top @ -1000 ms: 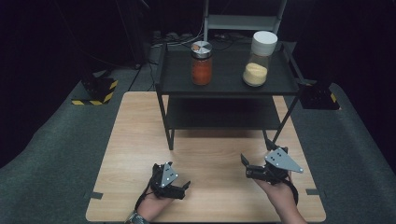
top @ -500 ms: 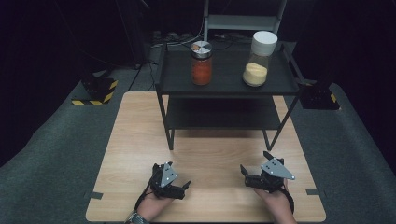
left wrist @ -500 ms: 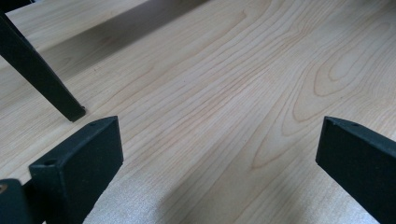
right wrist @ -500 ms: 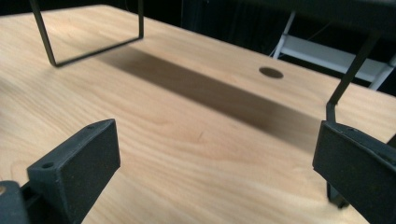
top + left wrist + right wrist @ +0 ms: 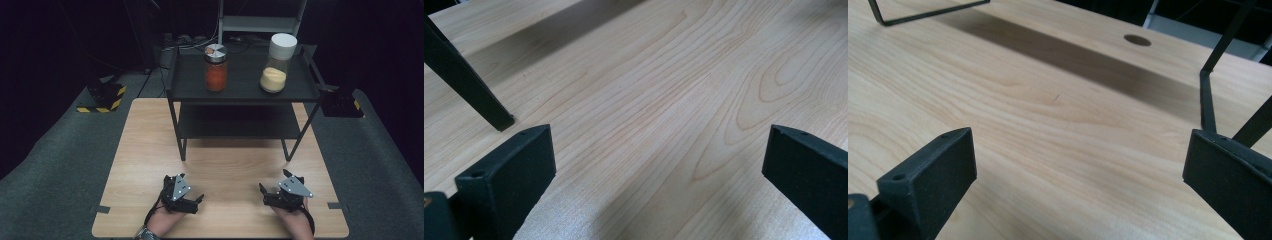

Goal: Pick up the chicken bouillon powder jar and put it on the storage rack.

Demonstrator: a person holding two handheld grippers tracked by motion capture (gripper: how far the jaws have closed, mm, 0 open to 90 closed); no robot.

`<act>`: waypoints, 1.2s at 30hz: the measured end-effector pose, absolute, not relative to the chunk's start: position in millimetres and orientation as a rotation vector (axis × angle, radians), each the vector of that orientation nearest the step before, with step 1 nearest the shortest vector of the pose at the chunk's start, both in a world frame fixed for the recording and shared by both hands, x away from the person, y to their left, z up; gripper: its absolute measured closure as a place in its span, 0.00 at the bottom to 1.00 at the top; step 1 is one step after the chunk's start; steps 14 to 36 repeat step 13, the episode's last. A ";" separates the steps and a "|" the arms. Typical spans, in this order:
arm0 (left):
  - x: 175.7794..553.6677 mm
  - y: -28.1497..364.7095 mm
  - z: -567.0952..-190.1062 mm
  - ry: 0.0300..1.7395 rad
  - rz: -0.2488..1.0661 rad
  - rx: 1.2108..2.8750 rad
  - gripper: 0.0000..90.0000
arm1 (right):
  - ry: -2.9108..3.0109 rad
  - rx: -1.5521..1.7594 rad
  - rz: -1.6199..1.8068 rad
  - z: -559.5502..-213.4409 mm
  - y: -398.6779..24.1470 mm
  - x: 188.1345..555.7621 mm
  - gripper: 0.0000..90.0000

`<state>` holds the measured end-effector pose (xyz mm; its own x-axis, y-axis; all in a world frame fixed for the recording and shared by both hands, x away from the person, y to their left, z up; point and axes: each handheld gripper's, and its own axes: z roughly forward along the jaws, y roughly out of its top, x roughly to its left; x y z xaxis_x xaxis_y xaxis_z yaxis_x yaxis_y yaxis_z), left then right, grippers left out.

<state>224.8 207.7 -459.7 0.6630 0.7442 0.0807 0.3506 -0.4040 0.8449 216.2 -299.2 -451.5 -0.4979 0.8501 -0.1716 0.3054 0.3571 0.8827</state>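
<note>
Low on the wooden table (image 5: 220,165), near its front edge, my left gripper (image 5: 199,202) is held in a hand, its jaws pointing right. In the left gripper view it (image 5: 659,155) stands wide open over bare wood. To the right, my right gripper (image 5: 262,195) points left toward the other one. It (image 5: 1080,160) is also open with nothing between its fingers. A black two-level shelf (image 5: 245,92) stands at the table's back. On its top level are a jar of red-orange powder (image 5: 216,70) and a white-lidded jar of yellow powder (image 5: 276,65).
One shelf leg (image 5: 464,80) rises close ahead of the left gripper. The shelf's foot bar and leg (image 5: 1205,100) stand ahead of the right gripper, with a round hole (image 5: 1137,40) in the tabletop beyond. A yellow-black striped block (image 5: 102,97) lies on the grey floor at left.
The right gripper has drawn back toward the table's front edge and dropped lower. The left gripper has stayed put.
</note>
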 end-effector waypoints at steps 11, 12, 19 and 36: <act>224.5 207.9 -459.9 0.832 0.576 2.018 0.01 | 1.971 0.995 1.104 -456.2 -302.7 210.4 0.00; 224.2 207.9 -460.2 0.830 0.577 2.016 0.01 | 1.972 0.994 1.106 -456.2 -303.1 210.6 0.00; 223.9 208.2 -460.4 0.826 0.578 2.016 0.01 | 1.973 0.995 1.108 -456.1 -303.3 210.7 0.00; 223.9 208.2 -460.4 0.826 0.578 2.016 0.01 | 1.973 0.995 1.108 -456.1 -303.3 210.7 0.00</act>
